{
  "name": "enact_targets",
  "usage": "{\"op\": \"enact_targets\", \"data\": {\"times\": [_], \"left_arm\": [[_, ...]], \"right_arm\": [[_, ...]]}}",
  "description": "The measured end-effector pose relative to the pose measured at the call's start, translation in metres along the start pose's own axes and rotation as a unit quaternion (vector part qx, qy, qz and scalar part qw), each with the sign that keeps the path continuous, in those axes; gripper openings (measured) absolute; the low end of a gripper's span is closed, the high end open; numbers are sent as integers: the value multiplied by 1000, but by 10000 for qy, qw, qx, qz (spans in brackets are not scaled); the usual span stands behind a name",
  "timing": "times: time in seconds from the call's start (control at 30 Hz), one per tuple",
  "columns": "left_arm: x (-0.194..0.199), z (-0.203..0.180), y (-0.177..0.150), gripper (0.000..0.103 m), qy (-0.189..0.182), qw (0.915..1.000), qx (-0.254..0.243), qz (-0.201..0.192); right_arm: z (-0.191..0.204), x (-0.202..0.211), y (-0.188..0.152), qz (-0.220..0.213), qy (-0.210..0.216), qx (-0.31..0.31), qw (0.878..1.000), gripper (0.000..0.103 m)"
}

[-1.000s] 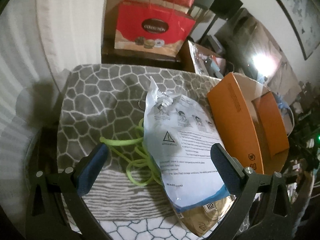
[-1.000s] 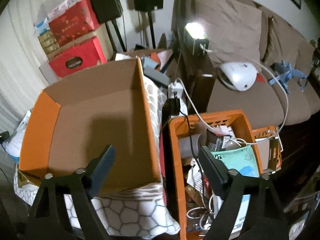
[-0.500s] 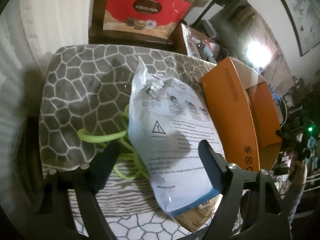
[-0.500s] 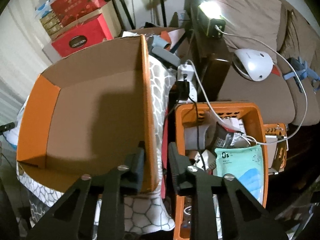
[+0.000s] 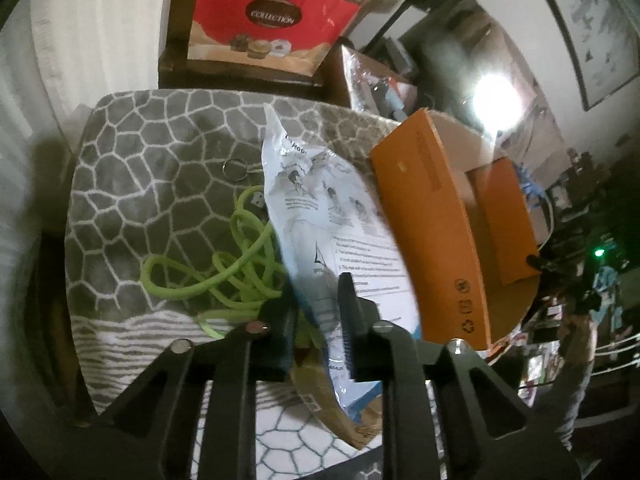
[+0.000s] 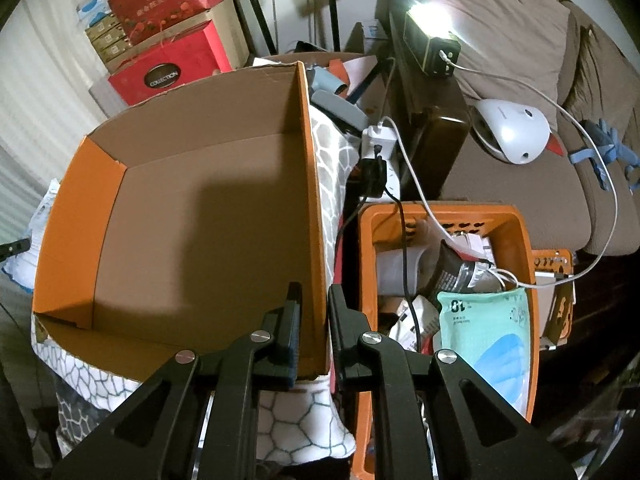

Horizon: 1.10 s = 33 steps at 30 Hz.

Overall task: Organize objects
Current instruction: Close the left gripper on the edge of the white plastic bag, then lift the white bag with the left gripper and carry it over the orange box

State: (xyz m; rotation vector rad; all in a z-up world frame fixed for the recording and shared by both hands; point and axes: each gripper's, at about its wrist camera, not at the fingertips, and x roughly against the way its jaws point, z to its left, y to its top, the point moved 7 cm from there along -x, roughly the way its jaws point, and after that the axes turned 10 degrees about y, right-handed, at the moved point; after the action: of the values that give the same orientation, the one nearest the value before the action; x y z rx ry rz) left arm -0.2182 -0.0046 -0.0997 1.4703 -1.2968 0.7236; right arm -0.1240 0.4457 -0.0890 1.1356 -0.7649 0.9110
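Note:
My left gripper (image 5: 316,312) is shut on the near end of a white and blue plastic mask packet (image 5: 320,184), which lies on a grey patterned blanket (image 5: 152,152). A tangled green cord (image 5: 224,268) and a small key ring (image 5: 234,169) lie left of the packet. A brown packet (image 5: 340,420) lies under its near end. My right gripper (image 6: 314,316) is shut on the right wall of an open orange cardboard box (image 6: 192,232), whose inside is empty. The box also shows in the left wrist view (image 5: 436,224), right of the packet.
An orange plastic crate (image 6: 524,280) full of packets and cables stands right of the box. A red gift bag (image 5: 264,20) stands behind the blanket. A sofa (image 6: 520,80) with a white device (image 6: 512,132), a bright lamp (image 6: 428,16) and a cable is at the right.
My left gripper has closed from wide open onto the mask packet's near end. My right gripper closed on the box's right wall half a second ago and still holds it.

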Motion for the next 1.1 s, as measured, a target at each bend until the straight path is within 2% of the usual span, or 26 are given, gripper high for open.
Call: {"op": "enact_targets", "data": {"times": [0.23, 0.53, 0.67, 0.87, 0.93, 1.0, 1.03, 1.07, 1.1], "left_arm": [[26, -7, 9, 9, -177, 9991, 216, -316], [76, -23, 19, 7, -639, 9945, 358, -745], [82, -28, 20, 7, -571, 9947, 245, -818], [48, -12, 15, 8, -196, 9984, 323, -421], [38, -3, 11, 12, -182, 9985, 436, -281], [31, 4, 6, 28, -190, 9981, 561, -158], [30, 5, 5, 41, -186, 9980, 590, -150], [30, 7, 4, 48, -143, 9980, 595, -179], [30, 8, 3, 49, -108, 9981, 582, -199]], "right_arm": [[-2, 1, 0, 24, -11, -53, 10000, 12], [1, 4, 3, -30, -55, -74, 10000, 12], [2, 4, 4, -30, -102, -75, 9999, 13], [3, 4, 3, -31, -104, -78, 9999, 13], [3, 5, 3, -35, -96, -89, 9999, 13], [2, 5, 3, -38, -95, -92, 9999, 13], [3, 5, 3, -41, -91, -97, 9999, 13], [3, 5, 3, -44, -92, -101, 9999, 13], [2, 5, 3, -45, -95, -99, 9999, 13]]}}
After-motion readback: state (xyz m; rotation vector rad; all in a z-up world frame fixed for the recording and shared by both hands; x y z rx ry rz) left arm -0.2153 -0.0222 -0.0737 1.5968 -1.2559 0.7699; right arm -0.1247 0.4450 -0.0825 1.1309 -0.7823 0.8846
